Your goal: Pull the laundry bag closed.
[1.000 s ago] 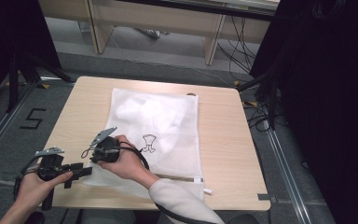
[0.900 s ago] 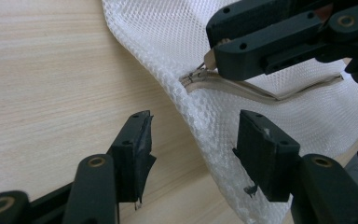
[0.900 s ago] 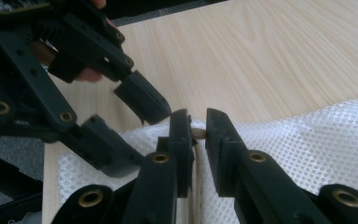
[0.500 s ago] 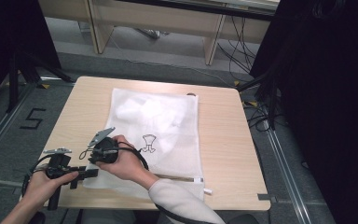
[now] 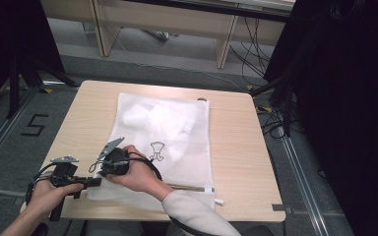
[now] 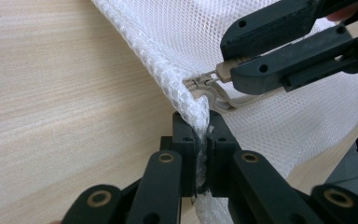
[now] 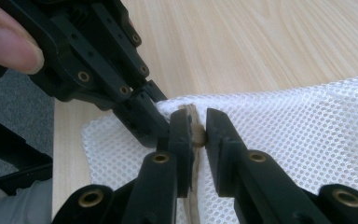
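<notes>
White mesh zip-up laundry bag (image 5: 165, 142) lies flat on the light wooden surface (image 5: 236, 137). Left gripper (image 6: 204, 140) has just closed, fingers clamped on the bag's corner as anchor. Right gripper (image 7: 197, 133) pinches the beige zipper pull (image 6: 223, 71), probably to run the zip.

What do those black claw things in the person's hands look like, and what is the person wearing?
Both are matte black. The left claw and right claw each have two flat jaws on jointed bars with round brass-coloured rivets. In the high view a grey three-cornered plate tops the right one, and a thin black cable loops from it. The right arm wears a light grey sleeve.
</notes>
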